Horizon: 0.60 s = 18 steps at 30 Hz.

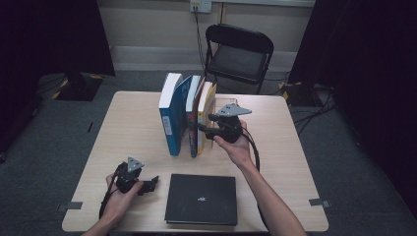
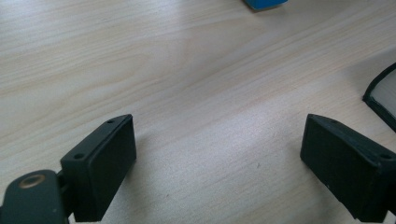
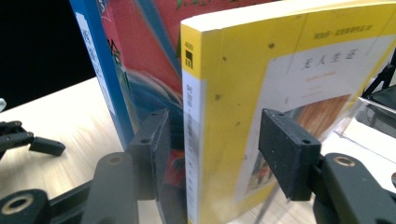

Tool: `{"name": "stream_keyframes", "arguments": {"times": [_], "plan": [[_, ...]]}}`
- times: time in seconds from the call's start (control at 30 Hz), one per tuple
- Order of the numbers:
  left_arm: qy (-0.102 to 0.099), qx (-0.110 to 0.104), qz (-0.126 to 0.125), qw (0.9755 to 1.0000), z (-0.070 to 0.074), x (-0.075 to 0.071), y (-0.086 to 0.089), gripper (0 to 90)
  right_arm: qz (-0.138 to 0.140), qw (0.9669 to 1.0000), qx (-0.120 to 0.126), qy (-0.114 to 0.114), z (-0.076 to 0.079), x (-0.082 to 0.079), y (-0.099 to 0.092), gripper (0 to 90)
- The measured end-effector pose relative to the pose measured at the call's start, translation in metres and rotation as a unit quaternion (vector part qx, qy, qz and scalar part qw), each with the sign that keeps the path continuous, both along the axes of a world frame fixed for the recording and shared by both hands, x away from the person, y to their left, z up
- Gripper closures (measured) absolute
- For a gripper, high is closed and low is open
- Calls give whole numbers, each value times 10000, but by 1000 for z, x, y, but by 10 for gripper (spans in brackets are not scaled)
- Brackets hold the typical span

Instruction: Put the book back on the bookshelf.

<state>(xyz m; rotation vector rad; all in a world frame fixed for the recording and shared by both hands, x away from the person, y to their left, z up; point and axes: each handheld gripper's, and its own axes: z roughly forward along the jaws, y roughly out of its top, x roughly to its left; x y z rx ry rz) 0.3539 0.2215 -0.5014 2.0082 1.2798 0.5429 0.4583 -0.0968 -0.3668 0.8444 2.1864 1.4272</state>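
R hand reaches in from the near edge toward the table centre, forearm angled left, holding the right gripper level, jaws pointing left at the book row. L hand rests near the near-left corner, left gripper low over the tabletop, jaws pointing right.

Count: 4 upright books in one row at table centre; 1 black book flat at the near edge; 2 grippers; 1 folding chair beyond the far edge.

Yellow book: paperback, yellow cover w/ white panel and picture, white spine strip. It stands upright at the right end of the row, beside the red book.

Right gripper: jaws straddle the yellow book's spine edge; right pad stands clear of the cover, so not gripping. Left gripper: jaws wide apart, bare tabletop between.
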Motion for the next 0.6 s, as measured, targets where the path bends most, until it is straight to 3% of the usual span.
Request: {"name": "stream_keyframes", "arguments": {"times": [0.33,0.5,0.6], "plan": [[-2,5,-7,10000,0,0,0,103,-345,9993,-147,-44,1,6,-15,527],[0,6,-4,10000,0,0,0,103,-569,9982,-182,-70,2,19,-15,534],[-1,-4,-4,10000,0,0,0,102,-857,9962,-112,-77,4,36,-13,525]]}}
